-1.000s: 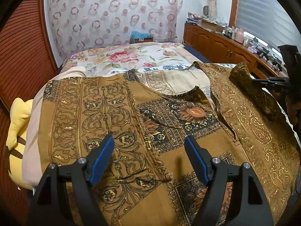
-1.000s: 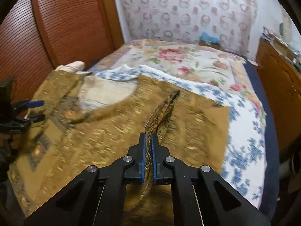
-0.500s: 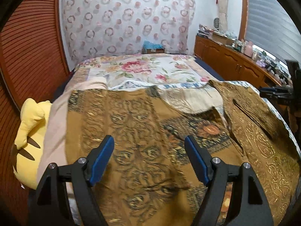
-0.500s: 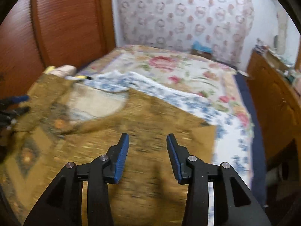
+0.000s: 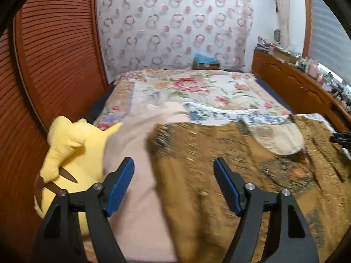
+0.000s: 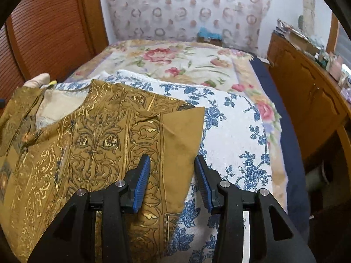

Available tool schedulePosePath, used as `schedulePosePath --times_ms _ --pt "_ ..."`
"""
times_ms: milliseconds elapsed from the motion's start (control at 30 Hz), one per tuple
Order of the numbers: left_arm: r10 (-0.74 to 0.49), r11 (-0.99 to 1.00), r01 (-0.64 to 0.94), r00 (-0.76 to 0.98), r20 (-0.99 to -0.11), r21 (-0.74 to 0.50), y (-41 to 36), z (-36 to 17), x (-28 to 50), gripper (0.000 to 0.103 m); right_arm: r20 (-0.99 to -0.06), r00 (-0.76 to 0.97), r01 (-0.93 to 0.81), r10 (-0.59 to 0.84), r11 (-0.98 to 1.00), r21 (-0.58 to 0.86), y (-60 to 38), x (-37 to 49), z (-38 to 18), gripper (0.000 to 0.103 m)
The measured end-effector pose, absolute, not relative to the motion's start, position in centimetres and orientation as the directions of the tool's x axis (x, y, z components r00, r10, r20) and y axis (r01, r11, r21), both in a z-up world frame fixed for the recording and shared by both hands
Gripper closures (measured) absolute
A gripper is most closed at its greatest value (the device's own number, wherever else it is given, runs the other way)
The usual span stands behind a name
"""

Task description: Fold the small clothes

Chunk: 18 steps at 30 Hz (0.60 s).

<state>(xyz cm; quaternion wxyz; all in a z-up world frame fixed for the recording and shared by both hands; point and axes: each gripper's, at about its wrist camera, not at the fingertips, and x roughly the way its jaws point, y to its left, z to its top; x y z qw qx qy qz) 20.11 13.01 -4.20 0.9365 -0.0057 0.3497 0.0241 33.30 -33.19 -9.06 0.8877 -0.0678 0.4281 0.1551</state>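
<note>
**Right wrist view: fabric let go, garment flat on bed**

Right wrist camera shows the right gripper, clamped on a fold of cloth a second ago, now partly open and empty above the gold-patterned garment spread on the bed. Left gripper, wide and empty with jaws closing slightly, has swung toward the yellow plush toy; its view is motion-blurred, the garment's pattern indistinct.

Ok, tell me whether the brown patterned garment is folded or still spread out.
Mostly spread. The brown garment lies flat across the bed, neck opening showing, only a few creases near its right edge. Both claws are open and hold none of it.
</note>
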Motion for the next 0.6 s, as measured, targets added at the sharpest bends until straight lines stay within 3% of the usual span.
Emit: schedulePosePath --times_ms 100,367,600 --pt "0.044 0.998 -0.057 0.753 -0.656 0.003 14.2 -4.2 21.1 0.031 -0.778 0.591 -0.334 0.212 0.943 0.003 -33.0 33.4 -9.2 0.058" --pt "-0.022 0.996 -0.047 0.717 -0.697 -0.08 16.3 -5.4 23.4 0.048 -0.779 0.587 -0.333 0.221 0.943 0.017 -33.1 33.4 -9.4 0.056" --pt "-0.06 0.989 -0.061 0.672 -0.738 -0.136 16.9 -6.7 25.1 0.05 -0.779 0.588 -0.33 0.218 0.944 0.015 -33.0 33.5 -9.5 0.054"
